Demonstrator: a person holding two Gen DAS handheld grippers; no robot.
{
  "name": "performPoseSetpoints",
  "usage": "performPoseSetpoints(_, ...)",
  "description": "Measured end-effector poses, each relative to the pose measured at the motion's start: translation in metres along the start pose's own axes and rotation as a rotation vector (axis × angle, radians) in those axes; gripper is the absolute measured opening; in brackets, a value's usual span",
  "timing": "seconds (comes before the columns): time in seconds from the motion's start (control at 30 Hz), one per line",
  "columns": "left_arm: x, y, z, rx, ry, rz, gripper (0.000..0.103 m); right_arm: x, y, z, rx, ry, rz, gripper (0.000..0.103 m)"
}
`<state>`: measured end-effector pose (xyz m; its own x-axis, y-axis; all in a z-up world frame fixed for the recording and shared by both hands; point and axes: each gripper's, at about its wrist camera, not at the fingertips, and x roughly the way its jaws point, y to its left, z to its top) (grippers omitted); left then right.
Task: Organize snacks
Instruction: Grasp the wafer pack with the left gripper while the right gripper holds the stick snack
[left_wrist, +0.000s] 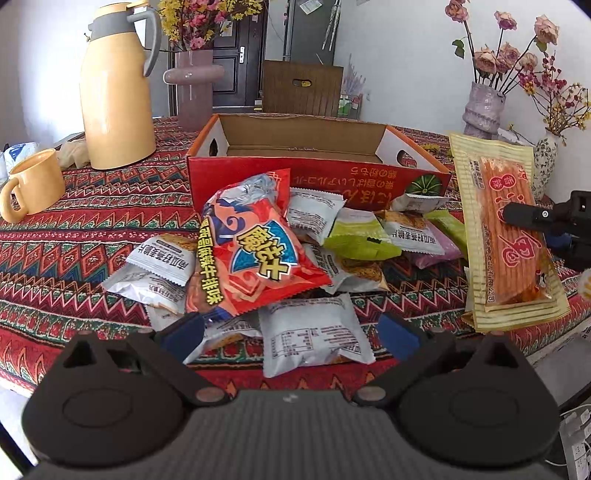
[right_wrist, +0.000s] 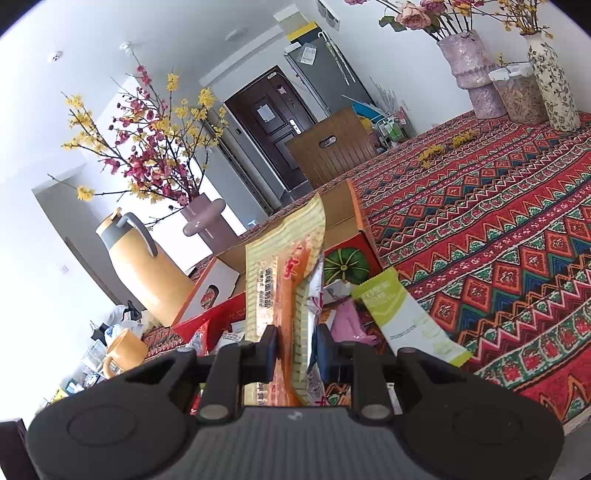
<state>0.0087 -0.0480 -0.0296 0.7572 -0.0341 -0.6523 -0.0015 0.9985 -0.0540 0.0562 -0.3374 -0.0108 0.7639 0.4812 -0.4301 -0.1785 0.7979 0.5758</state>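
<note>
A heap of snack packets lies on the patterned tablecloth (left_wrist: 92, 229), topped by a big red bag (left_wrist: 255, 243) with white packets (left_wrist: 314, 332) and green ones (left_wrist: 354, 236) around it. Behind the heap stands an open red cardboard box (left_wrist: 317, 177), with nothing visible inside. My left gripper (left_wrist: 291, 334) hovers open over the near side of the heap, holding nothing. My right gripper (right_wrist: 297, 350) is shut on a long yellow packet of orange sticks (right_wrist: 284, 266), lifted in the air right of the box (right_wrist: 343, 264). The left wrist view shows that packet (left_wrist: 506, 236) upright beside the box.
A yellow thermos jug (left_wrist: 114, 92) and a yellow mug (left_wrist: 33, 184) stand at the left. Flower vases (left_wrist: 484, 107) and a jar (right_wrist: 521, 98) line the right back of the table. A pink vase (left_wrist: 194, 88) and a wooden chair (left_wrist: 303, 88) sit behind the box.
</note>
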Motion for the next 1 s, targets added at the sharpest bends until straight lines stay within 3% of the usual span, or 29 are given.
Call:
performPoseSetpoints(0.27, 0.009, -0.023, 0.002, 0.026, 0.035, 0.014, 0.079, -0.009, -0.019, 0.002, 0.017, 0.002, 0.041, 0.021)
performPoseSetpoints(0.67, 0.032, -0.036, 0.006, 0.009, 0.107, 0.065, 0.074, -0.008, -0.041, -0.001, 0.058, 0.008, 0.071, 0.021)
performPoseSetpoints(0.83, 0.039, -0.035, 0.007, -0.006, 0.131, 0.064, 0.055, -0.006, -0.042, -0.003, 0.066, 0.014, 0.083, 0.021)
performPoseSetpoints(1.0, 0.037, -0.032, 0.007, -0.018, 0.124, 0.053, 0.048, -0.006, -0.042, -0.004, 0.067, 0.013, 0.084, 0.021)
